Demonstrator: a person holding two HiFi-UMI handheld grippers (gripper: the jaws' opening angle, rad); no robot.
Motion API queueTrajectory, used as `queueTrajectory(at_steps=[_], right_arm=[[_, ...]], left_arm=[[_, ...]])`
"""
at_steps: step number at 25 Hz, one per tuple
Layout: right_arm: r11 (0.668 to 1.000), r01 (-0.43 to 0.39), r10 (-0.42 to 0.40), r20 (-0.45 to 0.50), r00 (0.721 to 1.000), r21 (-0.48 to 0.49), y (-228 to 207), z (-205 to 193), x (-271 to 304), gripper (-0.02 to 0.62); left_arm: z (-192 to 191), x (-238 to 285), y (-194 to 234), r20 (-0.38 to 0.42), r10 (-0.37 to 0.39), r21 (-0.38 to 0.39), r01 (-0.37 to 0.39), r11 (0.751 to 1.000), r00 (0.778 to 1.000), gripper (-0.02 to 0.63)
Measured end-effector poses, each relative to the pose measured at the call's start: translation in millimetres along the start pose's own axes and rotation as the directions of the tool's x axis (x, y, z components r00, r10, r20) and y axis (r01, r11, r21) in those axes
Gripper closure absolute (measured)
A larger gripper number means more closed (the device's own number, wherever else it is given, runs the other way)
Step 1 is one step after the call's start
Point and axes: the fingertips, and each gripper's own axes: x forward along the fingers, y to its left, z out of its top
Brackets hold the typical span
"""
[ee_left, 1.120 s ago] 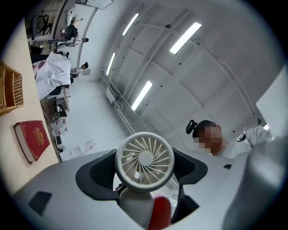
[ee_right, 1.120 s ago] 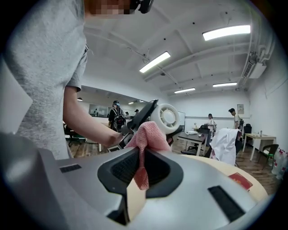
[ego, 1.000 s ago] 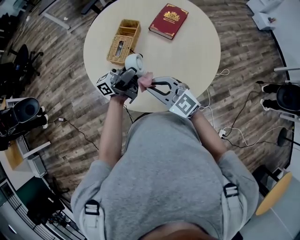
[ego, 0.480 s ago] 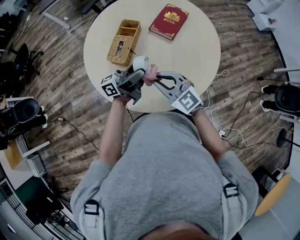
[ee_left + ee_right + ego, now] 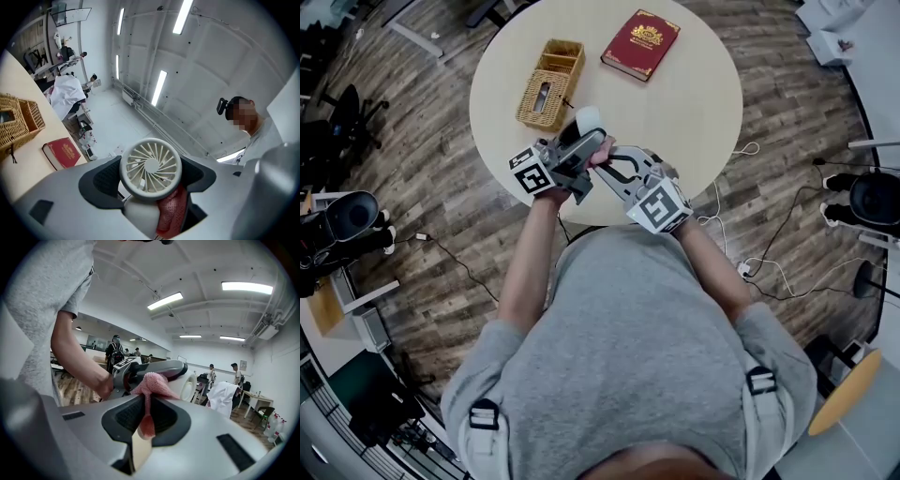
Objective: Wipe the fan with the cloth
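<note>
Since a moment ago my two tongs have moved up over the round table [image 5: 703, 94], closer to the wicker basket [image 5: 548, 84], and the fan's round face has turned away from my head camera. The red book [image 5: 640, 44] lies beside the basket. My left tongs [image 5: 581, 148] squeeze the little white fan [image 5: 151, 165] by its body, above the table's near edge. My right tongs [image 5: 147, 418] pinch the pink cloth [image 5: 152, 383]. The cloth presses on the fan's body, just under its round head.
</note>
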Motion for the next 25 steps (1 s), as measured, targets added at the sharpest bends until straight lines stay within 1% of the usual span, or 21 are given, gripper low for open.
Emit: queueTrajectory(at_steps=[4,7,10,12,14,16,18,19,22,25], right_arm=[[1.0,0.03,-0.03,-0.024,0.999,0.0,-1.0,-4.1,6.0,0.558],[0.999,0.047,-0.046,-0.015,0.999,0.025,-0.5,0.5,10.4,0.558],[0.995,0.042,-0.043,0.009,0.999,0.086,-1.6,4.4,13.8,0.558],[0.988,0.031,-0.036,0.029,0.999,0.152,-2.5,5.4,15.1,0.558],[0.974,0.023,-0.035,0.053,0.998,0.224,-4.3,6.2,15.1,0.56],[0.964,0.026,-0.044,0.061,0.997,0.264,-6.5,5.8,15.9,0.56],[0.965,0.047,-0.061,0.048,0.997,0.257,-7.5,4.6,16.7,0.56],[0.969,0.061,-0.071,0.036,0.997,0.238,-7.7,3.3,17.0,0.56],[0.981,0.102,-0.106,0.012,0.994,0.166,-7.4,-0.7,15.2,0.56],[0.981,0.118,-0.12,0.005,0.993,0.151,-6.5,-5.2,14.0,0.559]], left_arm=[[1.4,-0.7,4.0,-0.006,0.05,0.037,-0.05,0.998,0.999,0.232],[5.7,-1.0,2.6,-0.003,0.054,0.048,-0.054,0.997,0.999,0.232],[12.6,1.5,-0.4,0.013,0.044,0.065,-0.045,0.997,0.999,0.232],[16.1,5.0,-3.9,0.021,0.032,0.086,-0.034,0.996,0.999,0.232],[19.5,8.7,-10.1,0.021,0.019,0.127,-0.021,0.992,1.0,0.232],[22.3,11.6,-17.0,0.006,0.017,0.193,-0.017,0.981,1.0,0.232],[24.3,14.2,-26.4,-0.011,0.004,0.242,-0.001,0.97,1.0,0.232],[26.1,15.1,-31.3,-0.012,-0.009,0.249,0.012,0.968,1.0,0.232],[31.9,15.9,-42.6,0.019,-0.056,0.231,0.051,0.972,0.998,0.232],[36.4,13.3,-45.9,0.055,-0.077,0.209,0.064,0.976,0.996,0.232]])
